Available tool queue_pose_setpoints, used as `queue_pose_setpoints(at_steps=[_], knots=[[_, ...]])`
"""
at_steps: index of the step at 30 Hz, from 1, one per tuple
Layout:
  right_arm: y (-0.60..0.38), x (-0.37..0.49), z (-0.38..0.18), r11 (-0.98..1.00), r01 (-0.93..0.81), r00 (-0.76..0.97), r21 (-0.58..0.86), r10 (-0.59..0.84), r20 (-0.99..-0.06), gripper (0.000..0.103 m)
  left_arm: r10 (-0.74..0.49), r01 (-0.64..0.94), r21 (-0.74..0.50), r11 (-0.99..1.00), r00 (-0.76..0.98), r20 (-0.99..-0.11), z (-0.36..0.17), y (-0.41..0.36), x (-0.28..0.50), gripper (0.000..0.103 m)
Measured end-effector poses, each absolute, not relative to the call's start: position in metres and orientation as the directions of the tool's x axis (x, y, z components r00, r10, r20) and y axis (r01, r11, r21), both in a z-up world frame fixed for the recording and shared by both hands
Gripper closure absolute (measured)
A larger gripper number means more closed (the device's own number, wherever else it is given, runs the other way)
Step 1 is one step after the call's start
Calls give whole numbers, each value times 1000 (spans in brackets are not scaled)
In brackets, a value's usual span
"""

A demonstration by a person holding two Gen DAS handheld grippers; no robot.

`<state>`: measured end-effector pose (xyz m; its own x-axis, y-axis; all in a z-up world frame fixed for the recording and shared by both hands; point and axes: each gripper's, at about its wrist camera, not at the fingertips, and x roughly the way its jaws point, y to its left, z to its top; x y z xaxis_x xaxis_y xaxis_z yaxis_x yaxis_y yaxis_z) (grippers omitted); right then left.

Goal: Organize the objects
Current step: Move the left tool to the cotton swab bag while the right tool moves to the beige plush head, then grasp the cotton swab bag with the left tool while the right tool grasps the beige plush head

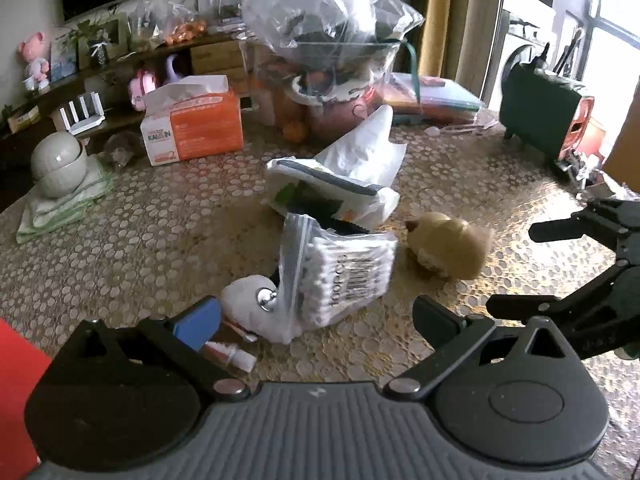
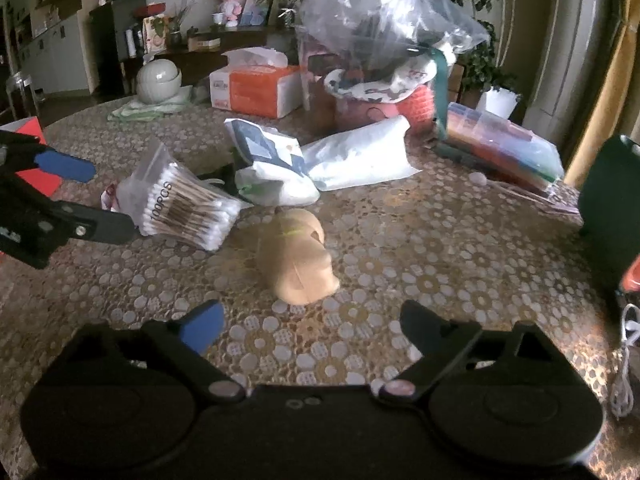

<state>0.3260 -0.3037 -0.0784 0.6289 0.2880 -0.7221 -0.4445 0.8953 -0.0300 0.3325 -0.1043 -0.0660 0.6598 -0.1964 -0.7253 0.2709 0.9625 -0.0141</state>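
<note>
A clear zip bag of cotton swabs point(image 1: 348, 272) point(image 2: 188, 212) lies on the patterned tablecloth point(image 1: 160, 248), just ahead of my left gripper point(image 1: 316, 324). That gripper is open, with its blue pad and black finger wide on either side of the bag's near end and not touching it. A white soft item with a metal knob point(image 1: 248, 296) rests against the bag. A tan plush toy point(image 2: 296, 264) point(image 1: 448, 248) lies directly in front of my right gripper point(image 2: 312, 330), which is open and holds nothing. Each gripper also shows in the other's view: right gripper point(image 1: 516, 268), left gripper point(image 2: 114, 200).
White plastic bags point(image 1: 360, 160) lie behind the swabs. An orange tissue pack point(image 1: 192, 128), stacked grey bowls point(image 1: 60, 164) and a heap of clear bags on a basket point(image 1: 332, 20) stand further back. A dark green box point(image 1: 540, 116) is at right, a small tube point(image 1: 232, 354) near my left finger.
</note>
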Motion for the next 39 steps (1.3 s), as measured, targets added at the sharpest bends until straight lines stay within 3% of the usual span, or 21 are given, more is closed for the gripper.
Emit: queue_pose_setpoints(at_steps=[15, 18, 21, 22, 24, 26, 28, 32, 39], knots=[[-286, 354, -94, 892, -450, 622, -33, 287, -728, 24, -190, 271, -8, 963, 654, -732, -85, -111, 364, 2], [-285, 358, -96, 897, -441, 622, -28, 283, -730, 26, -189, 280, 4, 960, 659, -728, -86, -113, 365, 8], [-283, 361, -99, 900, -435, 620, -25, 279, -733, 29, -186, 288, 17, 957, 663, -725, -87, -116, 366, 21], [-283, 362, -101, 901, -432, 619, -27, 275, -736, 32, -184, 290, 22, 957, 663, -726, -88, -117, 366, 31], [-281, 363, -103, 904, -426, 618, -28, 268, -739, 36, -180, 292, 28, 956, 658, -731, -88, -119, 366, 40], [-280, 363, -105, 907, -420, 617, -32, 260, -743, 41, -197, 301, 12, 953, 652, -732, -87, -119, 365, 58], [-280, 363, -105, 909, -417, 612, -16, 268, -744, 44, -200, 303, 11, 953, 656, -728, -86, -119, 362, 67], [-279, 361, -103, 912, -411, 607, -8, 267, -748, 52, -203, 293, -4, 956, 654, -728, -81, -118, 359, 76], [-278, 348, -91, 916, -401, 599, 18, 277, -751, 55, -265, 301, -78, 950, 653, -709, -68, -111, 341, 88]])
